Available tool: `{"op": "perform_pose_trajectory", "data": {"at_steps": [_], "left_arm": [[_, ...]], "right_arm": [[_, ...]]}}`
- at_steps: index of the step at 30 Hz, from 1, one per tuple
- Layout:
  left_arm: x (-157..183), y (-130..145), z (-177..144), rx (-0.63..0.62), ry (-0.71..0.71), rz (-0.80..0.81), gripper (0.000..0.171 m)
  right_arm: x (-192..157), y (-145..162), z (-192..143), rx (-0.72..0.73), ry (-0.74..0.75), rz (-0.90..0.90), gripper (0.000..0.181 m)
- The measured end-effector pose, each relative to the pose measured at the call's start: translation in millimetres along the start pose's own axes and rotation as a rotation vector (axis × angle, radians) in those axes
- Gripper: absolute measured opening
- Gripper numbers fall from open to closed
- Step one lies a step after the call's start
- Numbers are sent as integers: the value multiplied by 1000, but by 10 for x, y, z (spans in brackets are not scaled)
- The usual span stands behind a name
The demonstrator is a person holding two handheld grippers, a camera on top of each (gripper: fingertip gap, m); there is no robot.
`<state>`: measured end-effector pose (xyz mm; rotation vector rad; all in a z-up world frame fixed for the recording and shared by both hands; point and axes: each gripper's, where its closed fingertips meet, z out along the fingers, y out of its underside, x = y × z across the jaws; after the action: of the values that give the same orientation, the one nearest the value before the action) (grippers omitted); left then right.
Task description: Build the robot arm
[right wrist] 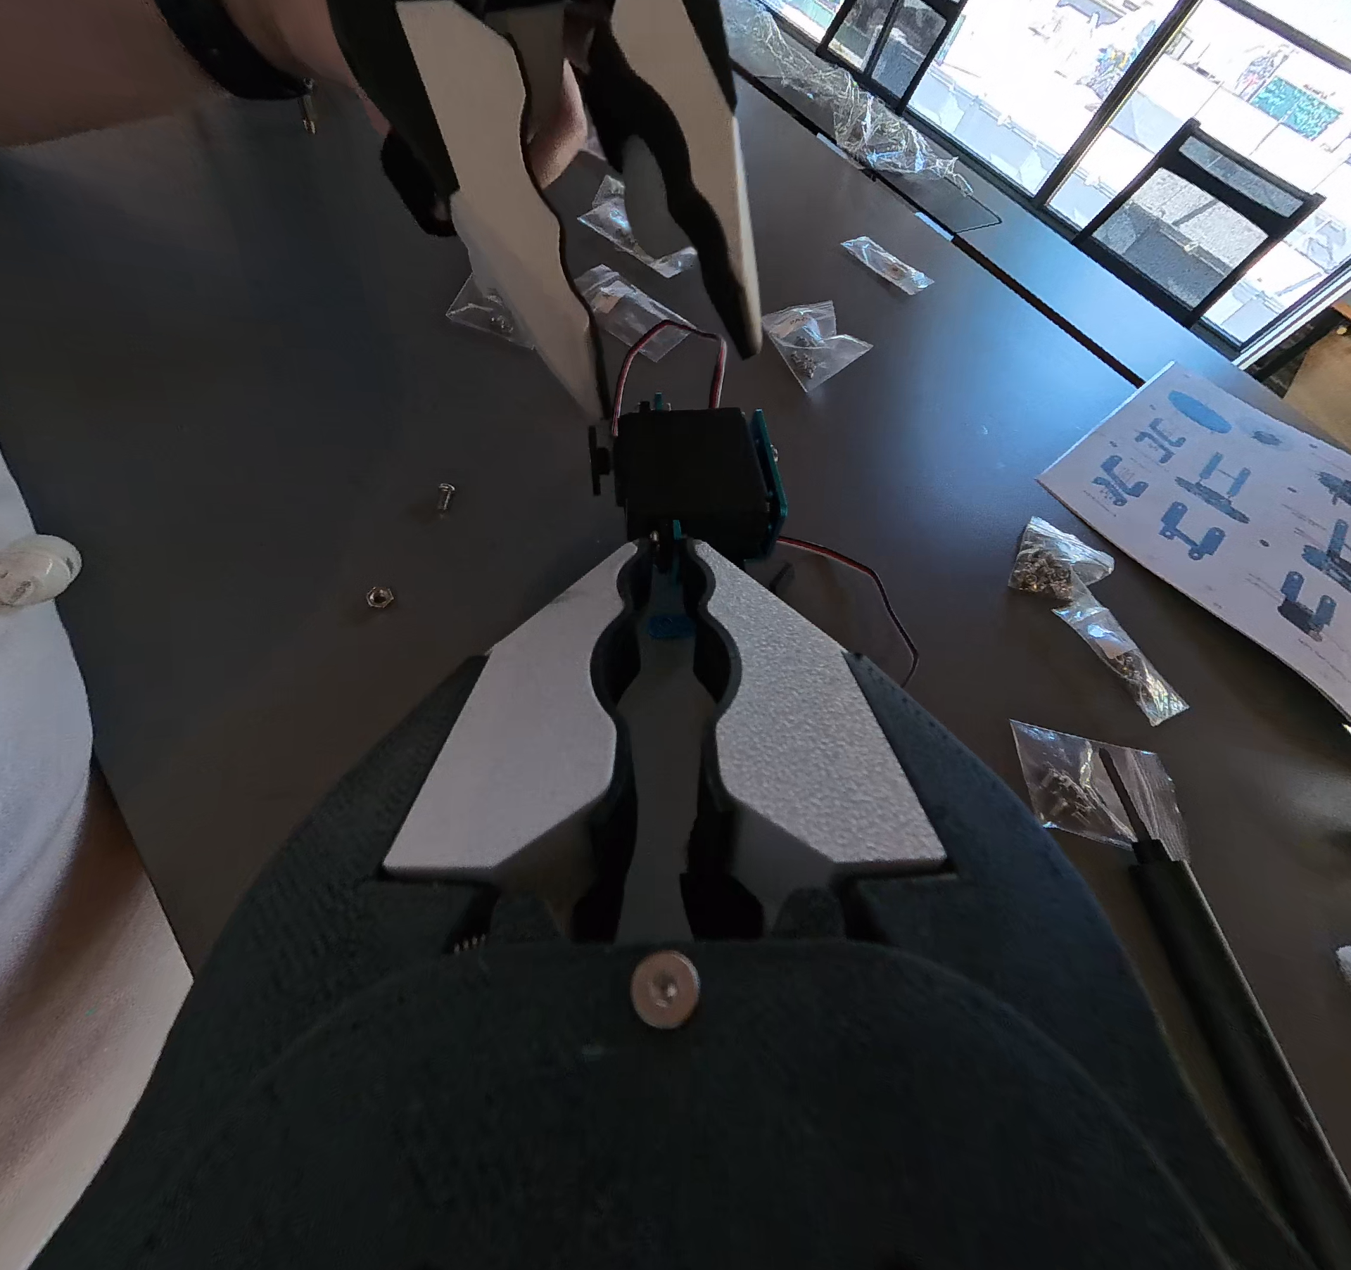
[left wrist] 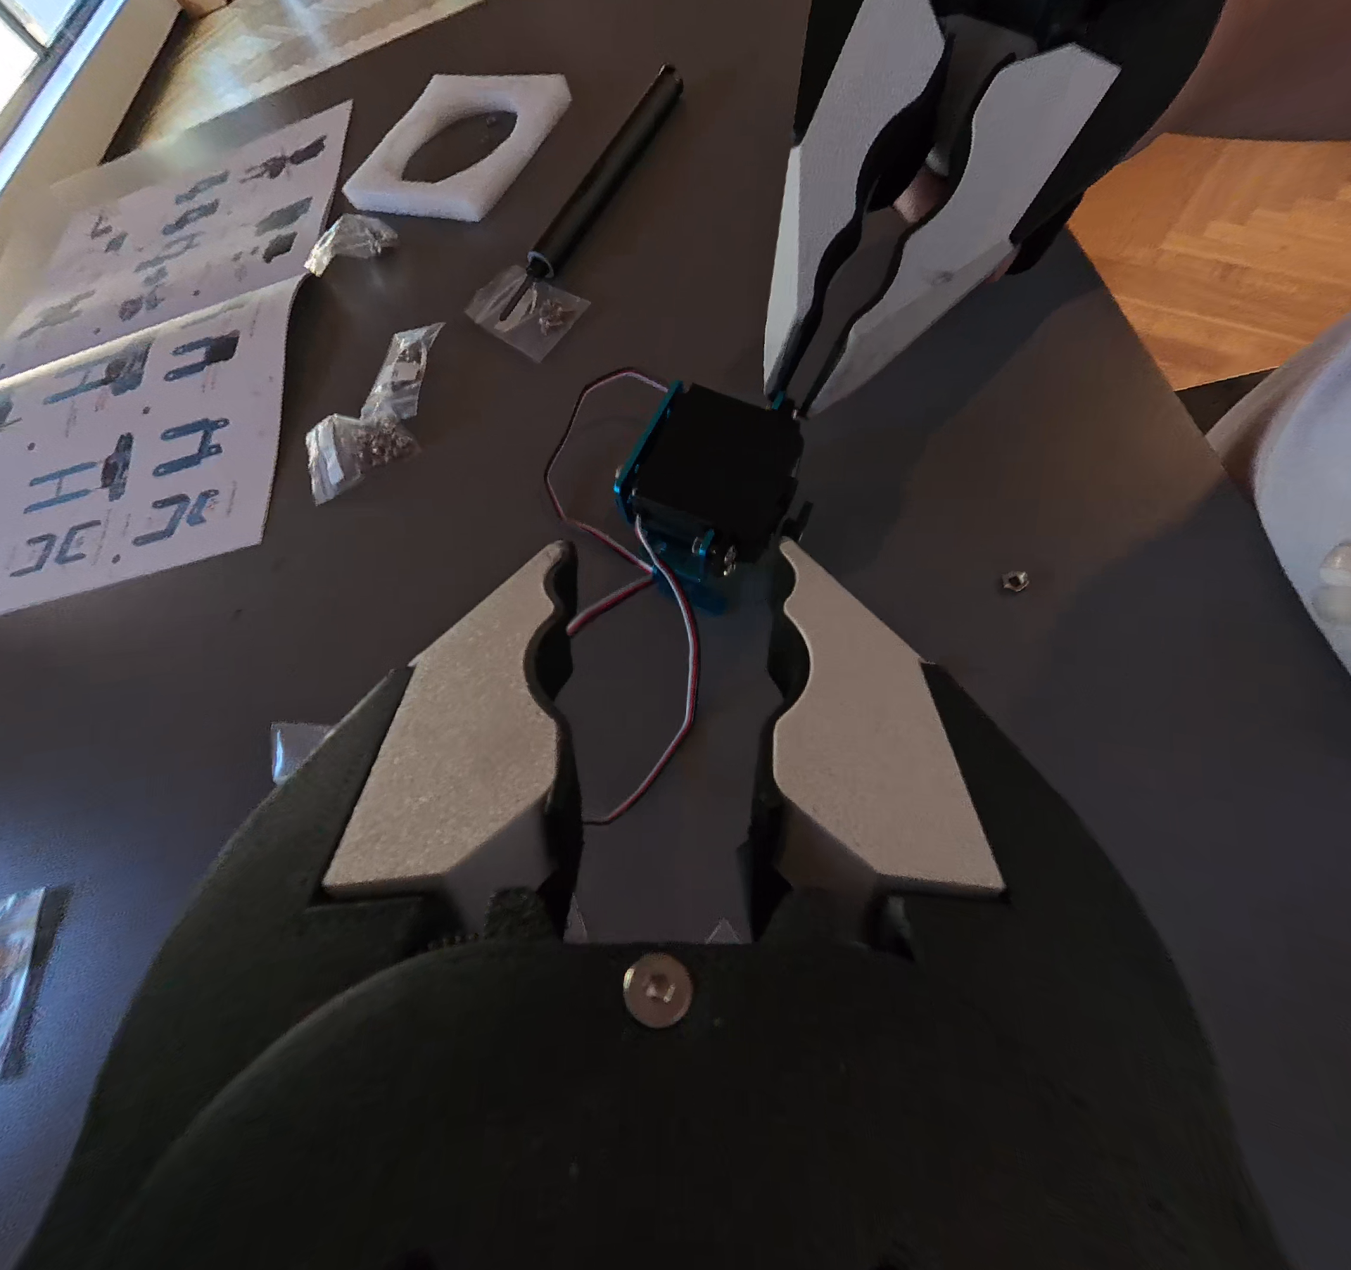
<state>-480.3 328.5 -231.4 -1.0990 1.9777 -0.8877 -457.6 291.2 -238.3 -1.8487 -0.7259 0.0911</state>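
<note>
— How is the left gripper (left wrist: 672, 562) being held?

— It is being kept wide apart, nothing clasped. A red-and-white wire (left wrist: 683, 657) is lying between its fingers, and the servo (left wrist: 713, 475) is sitting just past the tips; whether the right tip is being touched by it cannot be told.

— And the right gripper (right wrist: 669, 562)?

— Its fingers are being pressed nearly together on the servo's blue bracket (right wrist: 667, 624), which is being gripped at the tips. The servo (right wrist: 691, 482) is being steadied on the table (right wrist: 914, 445) between both grippers.

— What is lying farther off?

— A nut (right wrist: 380, 597) and a screw (right wrist: 444, 496) are being left near the servo; beyond, bags (left wrist: 362, 445) of hardware, a printed sheet (left wrist: 146, 445), a black rod (left wrist: 610, 175) and a foam frame (left wrist: 460, 146).
</note>
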Motion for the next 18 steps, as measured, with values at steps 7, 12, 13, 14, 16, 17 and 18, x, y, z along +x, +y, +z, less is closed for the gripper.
{"op": "perform_pose_trajectory", "data": {"at_steps": [7, 12, 13, 14, 16, 17, 18], "left_arm": [[48, -97, 81, 27, 145, 54, 53], [83, -73, 134, 18, 202, 55, 46], [83, -73, 136, 21, 205, 56, 46], [82, -72, 136, 24, 207, 54, 46], [81, -71, 133, 28, 214, 43, 46], [82, -69, 129, 27, 219, 37, 46], [83, -67, 127, 24, 222, 34, 45]], "right_arm": [[-2, -1, 0, -1, -3, -1, 8], [-3, 1, -1, -6, -2, -3, 8], [-3, 1, -1, -6, -2, -3, 8], [-2, 2, -2, -7, -1, -3, 8], [-1, 1, -3, -6, -3, 0, 8], [-3, -2, -1, -6, -5, 0, 8], [-6, -3, 0, -7, -7, -1, 8]]}}
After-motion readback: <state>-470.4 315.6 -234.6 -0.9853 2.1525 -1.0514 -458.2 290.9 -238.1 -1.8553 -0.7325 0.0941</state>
